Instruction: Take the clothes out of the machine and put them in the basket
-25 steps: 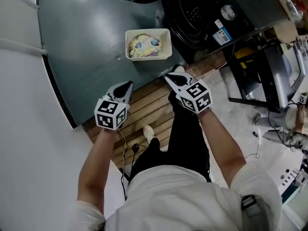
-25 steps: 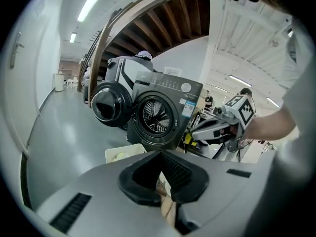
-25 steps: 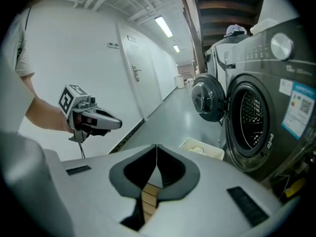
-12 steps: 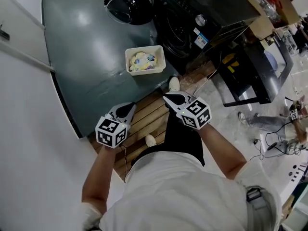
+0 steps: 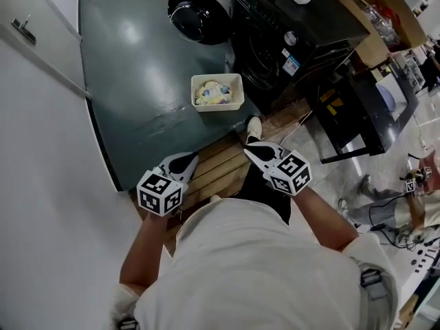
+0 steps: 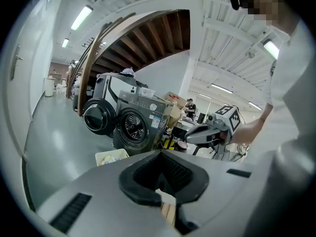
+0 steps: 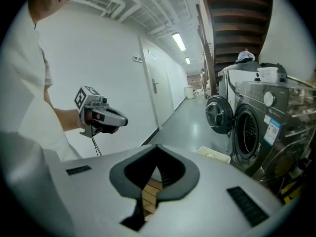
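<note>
Apparently the unloading step is finished: clothes [image 5: 214,93] fill the basket [image 5: 195,95] at twelve o'clock beside the machine [image 5: 275,33], my left gripper [image 5: 185,159] and right gripper [image 5: 251,147] are clenched empty, so next I'd check the drum.

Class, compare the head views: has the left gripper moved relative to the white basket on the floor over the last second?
Yes. The left gripper has drawn back from the white basket, toward the person, leaving a wider gap between them than before.
</note>
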